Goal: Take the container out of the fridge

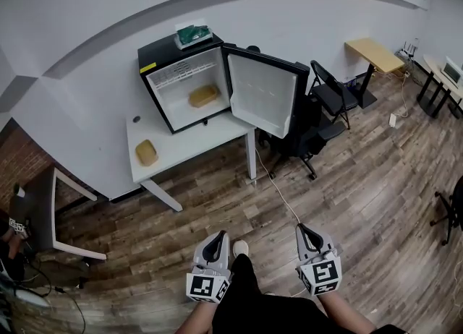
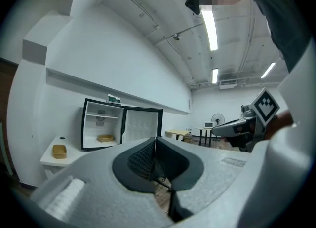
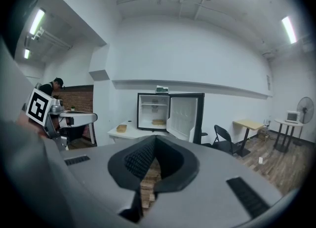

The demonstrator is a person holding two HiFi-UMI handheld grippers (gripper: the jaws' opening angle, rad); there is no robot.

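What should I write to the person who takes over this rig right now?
Left hand-held gripper: shut, empty.
Right hand-held gripper: shut, empty.
Both are far from the fridge, which stands on a table.
Done: door open.
Container lies inside, in the lower part; a second one lies on the table outside.
Left: approach, grasp the container, take it out.

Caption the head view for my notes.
Left gripper and right gripper, both shut, face the distant open fridge with a tan container inside.
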